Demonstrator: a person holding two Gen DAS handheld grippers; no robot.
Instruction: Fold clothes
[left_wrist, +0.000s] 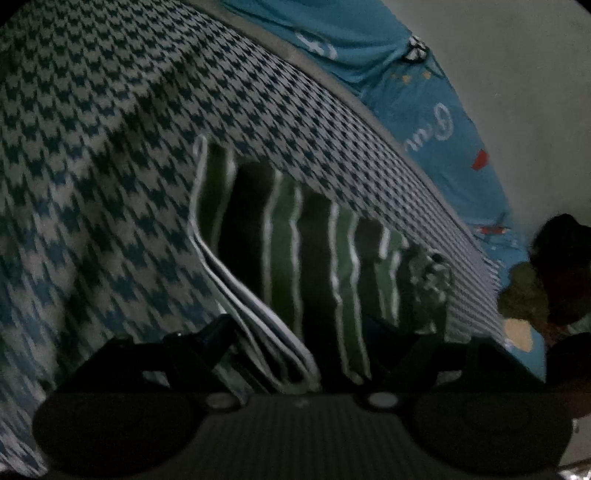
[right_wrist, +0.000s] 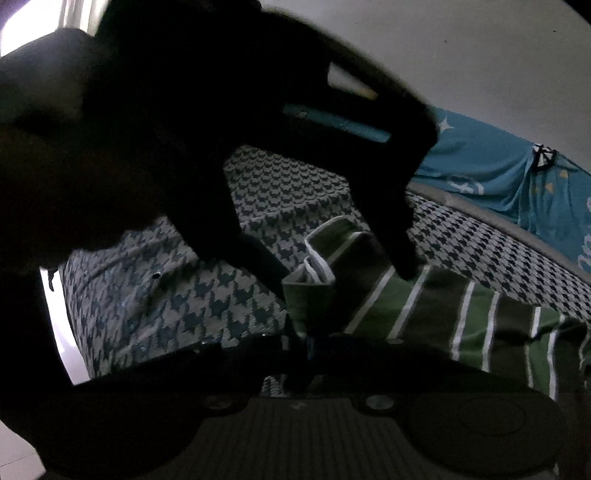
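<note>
The left gripper (left_wrist: 299, 343) stands wide, the folded green striped garment (left_wrist: 317, 258) between its fingers, ungripped. The right gripper (right_wrist: 301, 354) is closed beside the fabric edge; whether it pinches cloth cannot be told. Step: squaring the fold; next calls for pressing it flat on the houndstooth bedcover (left_wrist: 110, 166).

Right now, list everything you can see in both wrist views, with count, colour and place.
striped garment: one, green and dark with white stripes, partly folded on the bedspread.
houndstooth bedspread: one, dark blue and white, covering the bed.
blue printed fabric: one, turquoise with white lettering, along the wall behind the bed.
wall: one, pale grey, behind.
dark clothing pile: one, dark, right edge, too dim to identify.
left gripper: one, black, open, over the garment's folded edge.
right gripper: one, black, shut on the garment's near edge.
</note>
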